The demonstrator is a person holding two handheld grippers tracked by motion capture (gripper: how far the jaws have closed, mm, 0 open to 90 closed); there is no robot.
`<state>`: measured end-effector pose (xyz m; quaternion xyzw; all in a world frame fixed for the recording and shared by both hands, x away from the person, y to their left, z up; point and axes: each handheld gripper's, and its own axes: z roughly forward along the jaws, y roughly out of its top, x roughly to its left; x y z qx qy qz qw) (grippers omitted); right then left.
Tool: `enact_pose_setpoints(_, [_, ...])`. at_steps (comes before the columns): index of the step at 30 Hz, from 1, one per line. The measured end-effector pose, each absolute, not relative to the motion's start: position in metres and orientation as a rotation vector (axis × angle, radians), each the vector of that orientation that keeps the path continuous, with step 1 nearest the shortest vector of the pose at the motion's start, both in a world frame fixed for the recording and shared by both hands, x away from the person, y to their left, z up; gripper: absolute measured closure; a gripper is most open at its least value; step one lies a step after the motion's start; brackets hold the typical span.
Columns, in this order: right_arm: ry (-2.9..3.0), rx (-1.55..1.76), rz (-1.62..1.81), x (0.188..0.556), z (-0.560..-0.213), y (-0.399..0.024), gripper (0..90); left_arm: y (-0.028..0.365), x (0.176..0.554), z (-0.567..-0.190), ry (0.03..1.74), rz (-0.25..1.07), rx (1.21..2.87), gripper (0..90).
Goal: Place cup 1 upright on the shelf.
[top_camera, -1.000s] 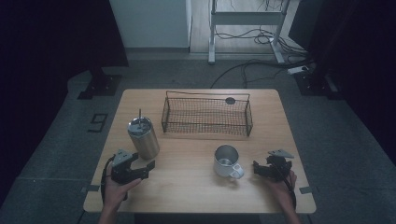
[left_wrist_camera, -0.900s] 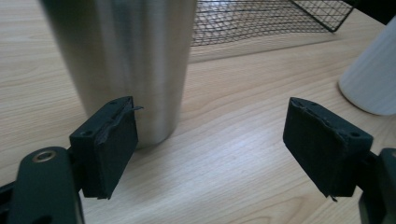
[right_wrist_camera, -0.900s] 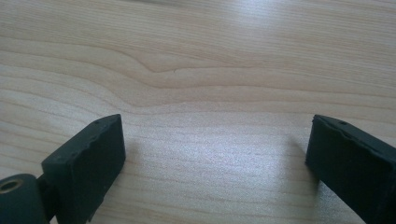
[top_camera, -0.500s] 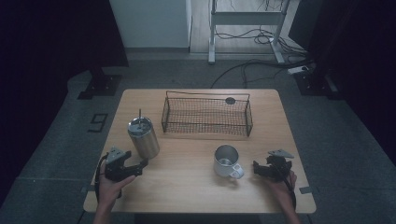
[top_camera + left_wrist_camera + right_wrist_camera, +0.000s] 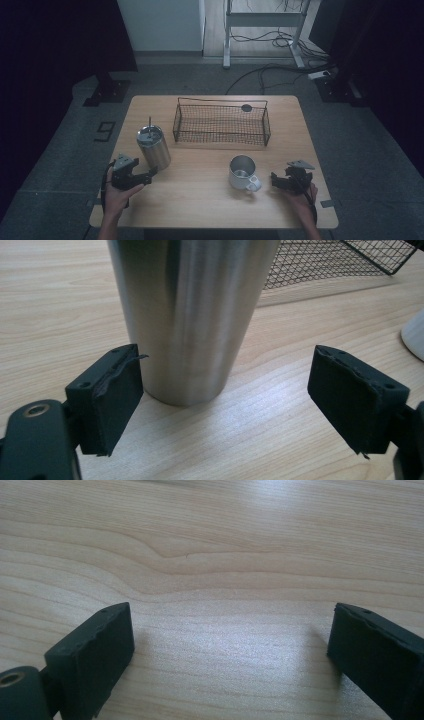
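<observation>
Dim room w/ grey carpet floor point(image 5: 380, 150), light wood table point(image 5: 200, 200) at centre, white wall panel point(image 5: 160, 25) behind, metal frame legs point(image 5: 260, 20), cables point(image 5: 280, 70) on floor, dark curtains point(image 5: 55, 45) both sides.

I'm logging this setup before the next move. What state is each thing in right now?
Steel tumbler: upright on the table, straw in its lid, ungripped.
Mug: upright, looks empty, handle toward the right gripper.
Wire basket: upright, empty.
Left gripper: open, jaws just opening, tumbler just ahead, untouched.
Right gripper: open, nothing between its jaws.
</observation>
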<state>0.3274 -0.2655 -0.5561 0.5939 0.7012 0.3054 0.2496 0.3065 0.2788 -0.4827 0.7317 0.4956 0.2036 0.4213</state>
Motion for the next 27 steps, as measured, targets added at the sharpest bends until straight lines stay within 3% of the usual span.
enact_pose_setpoints(27, [1.904, 1.616, 0.836, 0.327, -0.556, -0.267, 6.8, 0.275, 0.331, -0.467, 1.25, 0.499, 1.803, 14.6])
